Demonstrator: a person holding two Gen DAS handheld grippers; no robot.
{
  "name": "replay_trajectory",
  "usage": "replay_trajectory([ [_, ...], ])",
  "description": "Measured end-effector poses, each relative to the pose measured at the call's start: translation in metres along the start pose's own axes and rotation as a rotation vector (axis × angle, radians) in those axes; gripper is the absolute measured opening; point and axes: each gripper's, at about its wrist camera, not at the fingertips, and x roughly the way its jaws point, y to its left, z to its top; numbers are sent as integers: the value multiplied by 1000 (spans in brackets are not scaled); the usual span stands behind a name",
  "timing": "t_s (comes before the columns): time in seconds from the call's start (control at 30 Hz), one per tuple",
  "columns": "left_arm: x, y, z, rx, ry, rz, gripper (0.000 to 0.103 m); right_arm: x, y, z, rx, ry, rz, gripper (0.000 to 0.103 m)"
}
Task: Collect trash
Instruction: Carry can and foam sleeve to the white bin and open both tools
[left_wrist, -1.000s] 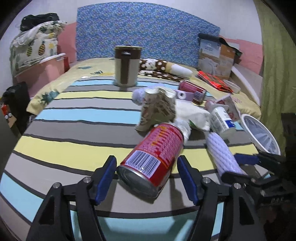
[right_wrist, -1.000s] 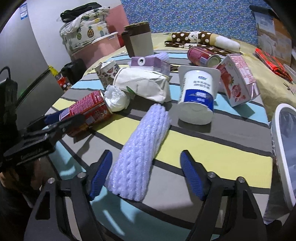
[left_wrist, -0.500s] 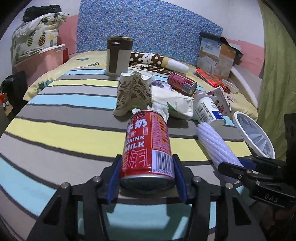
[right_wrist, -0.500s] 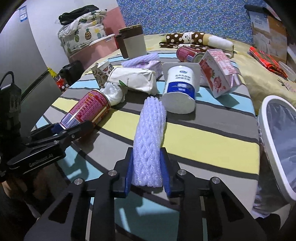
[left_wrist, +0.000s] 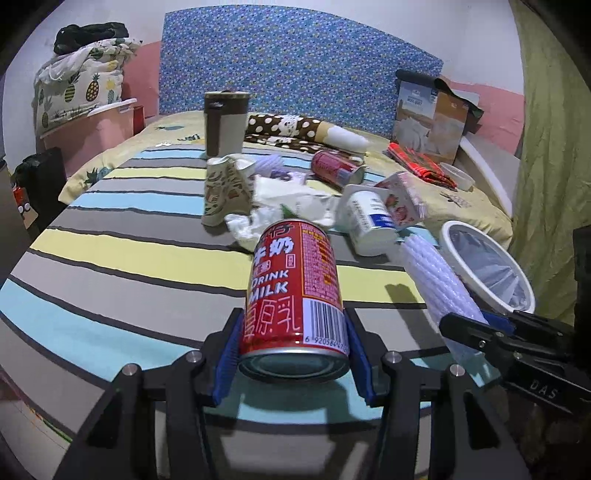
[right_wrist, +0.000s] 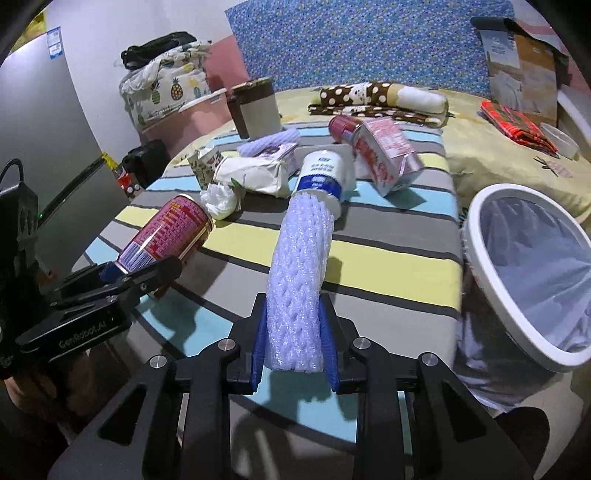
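My left gripper (left_wrist: 293, 360) is shut on a red milk drink can (left_wrist: 293, 291), which it holds off the striped bed cover with the base towards the camera. The same can (right_wrist: 166, 234) shows at the left of the right wrist view. My right gripper (right_wrist: 295, 347) is shut on a white foam net sleeve (right_wrist: 299, 280), squeezed between the blue pads and lifted; the sleeve (left_wrist: 439, 288) also shows at the right of the left wrist view. A white bin with a bag liner (right_wrist: 480, 206) stands at the right edge of the bed.
Further trash lies beyond: a crumpled paper cup (left_wrist: 225, 192), tissue (left_wrist: 251, 229), a white yoghurt tub (right_wrist: 325, 173), a pink carton (right_wrist: 388, 155), a second red can (left_wrist: 332, 166). A brown-and-cream tumbler (left_wrist: 225, 122) stands behind, with a dotted cloth roll (left_wrist: 295, 129).
Both grippers closed: the left on the red can, the right on the foam sleeve. Both things then rose a little off the cover and swung towards the right.
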Motion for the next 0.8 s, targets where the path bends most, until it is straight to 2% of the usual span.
replay_trajectory([
  [0.3,-7,-37,6,52,-9,-63,54,-25,-24,-5,50,-61,-36,28],
  [0.8,26,-123,28,203,21,-209,54,-52,-88,-14,186,-124,-180,28],
])
